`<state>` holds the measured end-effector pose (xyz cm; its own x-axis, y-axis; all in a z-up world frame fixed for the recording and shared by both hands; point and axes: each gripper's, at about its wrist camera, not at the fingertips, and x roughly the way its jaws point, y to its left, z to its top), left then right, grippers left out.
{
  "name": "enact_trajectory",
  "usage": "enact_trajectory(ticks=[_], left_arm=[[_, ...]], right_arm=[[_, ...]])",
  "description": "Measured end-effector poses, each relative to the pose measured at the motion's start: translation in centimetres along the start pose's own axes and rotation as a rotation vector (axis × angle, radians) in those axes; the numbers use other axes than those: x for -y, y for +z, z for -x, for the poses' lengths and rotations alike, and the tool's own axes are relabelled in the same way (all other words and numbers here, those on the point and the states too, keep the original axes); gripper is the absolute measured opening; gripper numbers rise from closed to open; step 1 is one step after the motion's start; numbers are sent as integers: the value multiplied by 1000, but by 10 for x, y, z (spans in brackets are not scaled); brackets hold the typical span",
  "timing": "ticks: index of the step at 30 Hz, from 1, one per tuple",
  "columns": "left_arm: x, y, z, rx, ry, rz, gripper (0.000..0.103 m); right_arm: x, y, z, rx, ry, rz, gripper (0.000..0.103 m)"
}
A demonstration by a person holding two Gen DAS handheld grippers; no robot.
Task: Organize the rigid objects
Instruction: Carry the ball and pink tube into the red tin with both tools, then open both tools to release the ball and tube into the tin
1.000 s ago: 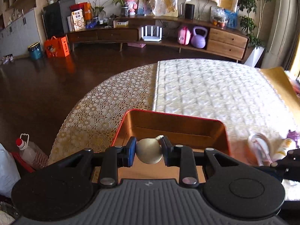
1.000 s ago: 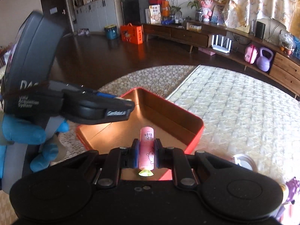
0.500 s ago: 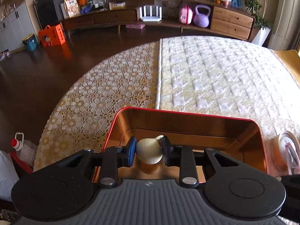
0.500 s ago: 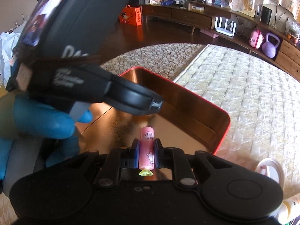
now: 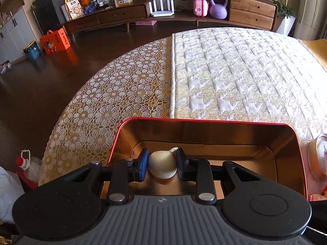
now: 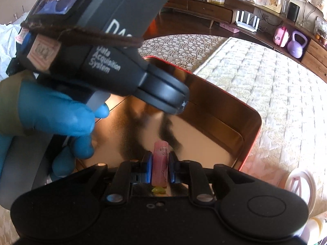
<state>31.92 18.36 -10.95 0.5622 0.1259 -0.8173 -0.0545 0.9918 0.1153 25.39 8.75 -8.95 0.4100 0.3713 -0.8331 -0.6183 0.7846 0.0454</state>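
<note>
A long wooden sideboard (image 5: 184, 14) is running along the far wall. A purple kettlebell (image 5: 218, 7), a pink case (image 5: 200, 6) and a white router (image 5: 162, 8) are sitting on its lower shelf, while an orange gift box (image 5: 54, 43) is standing on the floor off its left end.

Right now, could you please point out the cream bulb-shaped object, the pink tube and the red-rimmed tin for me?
cream bulb-shaped object (image 5: 162, 166): left wrist view, on its rounded body.
pink tube (image 6: 160, 164): right wrist view, on the middle of its side.
red-rimmed tin (image 5: 204, 119): left wrist view, on its far rim.
</note>
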Motion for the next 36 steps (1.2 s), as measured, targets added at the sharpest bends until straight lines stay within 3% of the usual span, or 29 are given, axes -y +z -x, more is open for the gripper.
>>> enact_trajectory(ticks=[8,10,12,18,26,36], left_arm=[[-2,-1,3,8,-16,35,34],[-2,-1,6,13,-26,43,45],[-2,-1,10,21,-20,58,64],[-4,-2,27,55,-29,68,64],[-4,-5,60,109,-46,79,64],[1,-15,107,184,-54,76,71]], right_arm=[[-1,-4,14,23,11,6,24],[1,-6,18,31,16,-7,28],[3,-8,21,38,25,-25,32],[10,-12,39,66,34,-50,38],[22,-18,72,127,51,-90,56],[36,-30,116,197,62,-120,69]])
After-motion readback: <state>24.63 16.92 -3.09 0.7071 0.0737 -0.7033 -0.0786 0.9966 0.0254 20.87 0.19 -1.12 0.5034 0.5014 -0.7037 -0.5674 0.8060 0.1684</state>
